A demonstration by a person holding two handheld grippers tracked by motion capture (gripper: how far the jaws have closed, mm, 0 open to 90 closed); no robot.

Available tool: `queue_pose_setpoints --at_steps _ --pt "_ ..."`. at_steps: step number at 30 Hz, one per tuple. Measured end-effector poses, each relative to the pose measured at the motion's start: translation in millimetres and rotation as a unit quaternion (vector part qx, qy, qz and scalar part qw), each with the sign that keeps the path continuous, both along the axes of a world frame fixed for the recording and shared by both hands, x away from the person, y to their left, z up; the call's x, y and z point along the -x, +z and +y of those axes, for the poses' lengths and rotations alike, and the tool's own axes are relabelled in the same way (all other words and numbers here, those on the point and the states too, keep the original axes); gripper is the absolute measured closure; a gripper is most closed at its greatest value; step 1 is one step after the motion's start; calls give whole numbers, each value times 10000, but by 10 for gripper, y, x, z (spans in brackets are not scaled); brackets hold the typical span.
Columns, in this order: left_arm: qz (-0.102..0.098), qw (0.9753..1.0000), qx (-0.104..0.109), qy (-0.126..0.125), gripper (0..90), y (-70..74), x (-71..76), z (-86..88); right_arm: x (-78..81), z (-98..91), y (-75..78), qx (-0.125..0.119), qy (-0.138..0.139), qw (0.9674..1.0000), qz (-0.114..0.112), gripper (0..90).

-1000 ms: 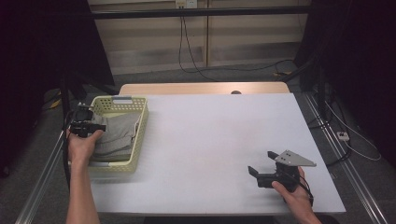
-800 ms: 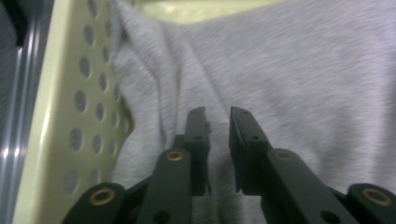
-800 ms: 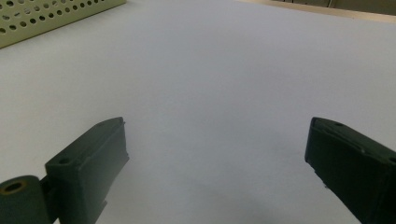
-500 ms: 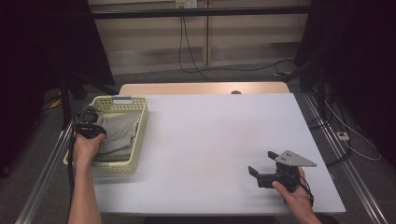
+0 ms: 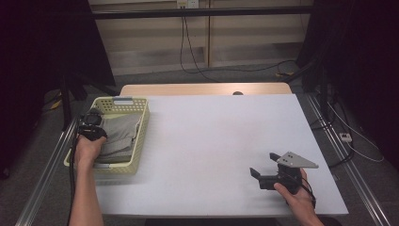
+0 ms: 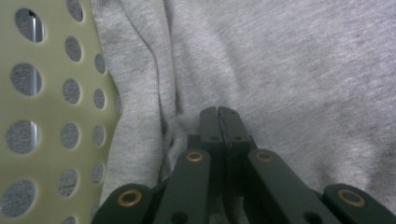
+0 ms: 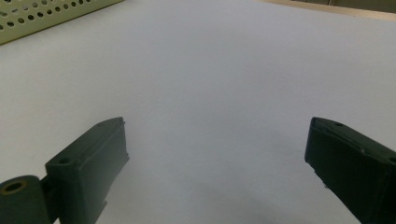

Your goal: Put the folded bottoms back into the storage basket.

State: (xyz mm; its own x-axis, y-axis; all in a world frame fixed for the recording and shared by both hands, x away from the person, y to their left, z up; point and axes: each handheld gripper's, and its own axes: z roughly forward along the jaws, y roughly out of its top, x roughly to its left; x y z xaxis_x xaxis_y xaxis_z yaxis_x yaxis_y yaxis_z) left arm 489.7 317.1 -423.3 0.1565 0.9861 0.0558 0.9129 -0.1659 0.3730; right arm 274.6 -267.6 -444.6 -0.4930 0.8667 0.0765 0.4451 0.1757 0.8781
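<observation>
A pale yellow perforated basket [image 5: 123,100] stands at the table's left edge with a folded grey cloth [image 5: 120,134] inside. My left gripper [image 5: 90,123] reaches down into the basket's left side. In the left gripper view its jaws [image 6: 218,112] are shut together, their tips sunk in the grey cloth [image 6: 303,70], which puckers around them beside the basket wall [image 6: 51,116]. My right gripper [image 5: 263,164] rests near the table's front right, open. In the right gripper view its jaws [image 7: 217,140] stand wide apart over bare white tabletop.
The white table [image 5: 211,127] stretches between the two grippers. A wooden strip [image 5: 202,89] runs along its far edge. A corner of the basket [image 7: 46,14] shows at the top left of the right gripper view. Cables lie on the floor behind and to the right.
My left hand and gripper shifted slightly away from me along the basket's left side, then settled down onto the cloth. The right gripper has stayed still.
</observation>
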Motion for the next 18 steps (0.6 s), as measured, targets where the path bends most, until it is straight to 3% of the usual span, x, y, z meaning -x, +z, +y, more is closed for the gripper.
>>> queue_pose_setpoints --at_steps 3,11,18 --pt "8 9998 196 -104 900 1 -2 -10 3 4 2 -1 7 10000 -5 55" --pt "13 9995 243 -201 896 11 -2 0 -1 3 2 -4 14 10000 -9 55" --pt "-184 9991 330 -197 840 62 21 12 -3 -3 1 -1 16 10000 -10 55"
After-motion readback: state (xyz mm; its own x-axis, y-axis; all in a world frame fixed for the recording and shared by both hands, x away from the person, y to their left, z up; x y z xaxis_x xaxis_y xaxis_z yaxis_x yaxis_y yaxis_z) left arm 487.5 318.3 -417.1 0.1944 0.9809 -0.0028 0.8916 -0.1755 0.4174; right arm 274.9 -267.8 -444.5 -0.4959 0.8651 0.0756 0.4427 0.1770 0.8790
